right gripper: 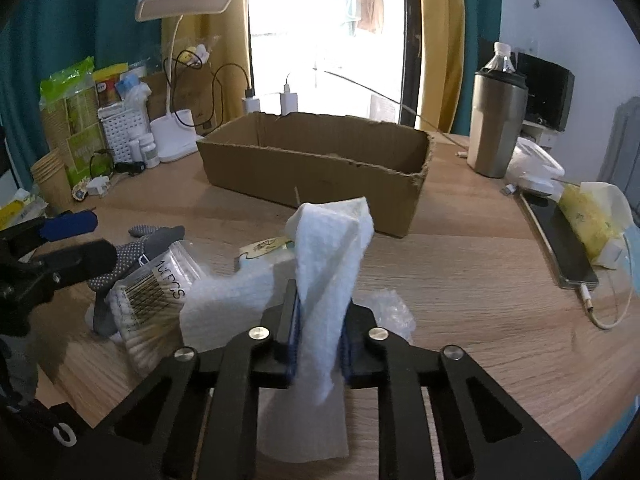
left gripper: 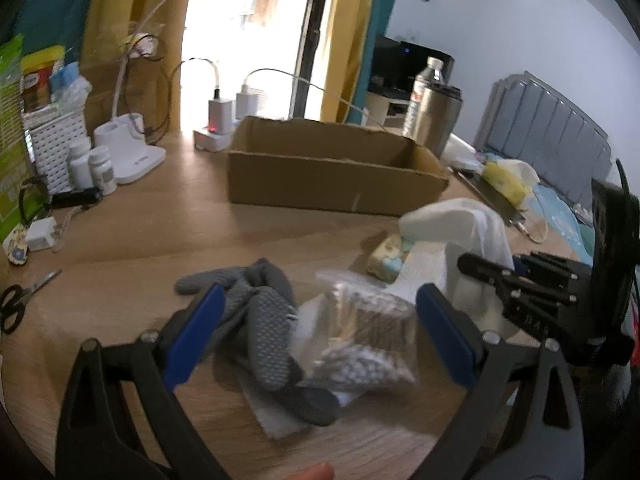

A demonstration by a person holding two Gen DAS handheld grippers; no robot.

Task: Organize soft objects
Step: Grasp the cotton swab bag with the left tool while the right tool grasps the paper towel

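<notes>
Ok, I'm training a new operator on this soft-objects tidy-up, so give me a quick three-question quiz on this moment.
1. True or false: the cardboard box already holds soft items.
2. What is the right gripper clamped on?
3. The left gripper is: A) shut on the grey gloves; B) open above the gloves and the bag of cotton swabs; C) inside the box.

Key: 1 false, nothing shows inside; 2 the white paper towel; 3 B.

Gloves [left gripper: 260,320] blurred; scissors [left gripper: 20,300] handles cut off by edge.
</notes>
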